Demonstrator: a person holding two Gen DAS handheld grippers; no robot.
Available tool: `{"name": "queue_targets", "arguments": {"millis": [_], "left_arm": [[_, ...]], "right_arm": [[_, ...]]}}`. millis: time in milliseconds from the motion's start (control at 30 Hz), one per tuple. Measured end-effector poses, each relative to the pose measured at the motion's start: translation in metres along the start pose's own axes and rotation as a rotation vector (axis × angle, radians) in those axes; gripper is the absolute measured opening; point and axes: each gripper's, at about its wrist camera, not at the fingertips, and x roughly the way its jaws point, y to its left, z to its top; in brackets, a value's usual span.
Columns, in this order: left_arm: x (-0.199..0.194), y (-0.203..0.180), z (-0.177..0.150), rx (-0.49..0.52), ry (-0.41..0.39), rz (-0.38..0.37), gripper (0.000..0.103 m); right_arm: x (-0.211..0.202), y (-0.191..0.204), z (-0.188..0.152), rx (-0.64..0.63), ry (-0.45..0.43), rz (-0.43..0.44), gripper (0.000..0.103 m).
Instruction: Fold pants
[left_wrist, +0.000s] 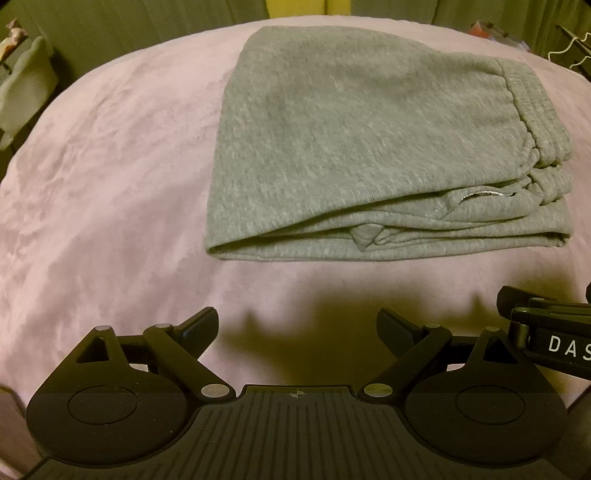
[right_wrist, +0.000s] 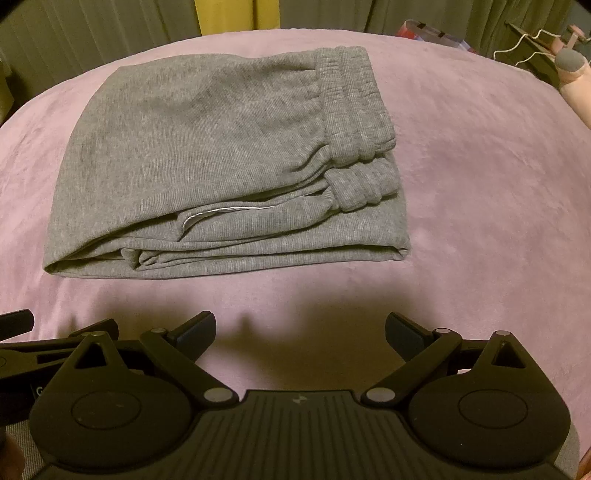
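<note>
**Folded pants on the pink blanket, both grippers clear**

On the pink blanket (left_wrist: 110, 184), toward its far edge, the grey pants (left_wrist: 332, 147) lie folded into a compact stack of several layers. In both of my wrist views its long axis runs left to right, across my line of sight. The ribbed cuffs (right_wrist: 354, 110) sit bunched at the right end, and the smooth rounded fold is at the left end. The layered open edges face me, with a pale stitched seam (right_wrist: 236, 212) showing between two layers.

My left gripper (left_wrist: 297, 328) hovers over bare blanket near the close edge, fingers spread wide, holding nothing, well short of the pants. My right gripper (right_wrist: 300, 332) sits just beside it, fingers likewise spread apart and empty. Green curtains (right_wrist: 110, 29) hang beyond the far edge.
</note>
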Motion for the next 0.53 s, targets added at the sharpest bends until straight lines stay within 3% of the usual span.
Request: {"name": "queue_targets", "arguments": {"millis": [533], "left_arm": [[-0.0032,-0.0001,-0.0026,0.006,-0.015,-0.022,0.094]], "right_arm": [[-0.0007,0.0009,-0.0008,0.008,0.003,-0.002,0.098]]}}
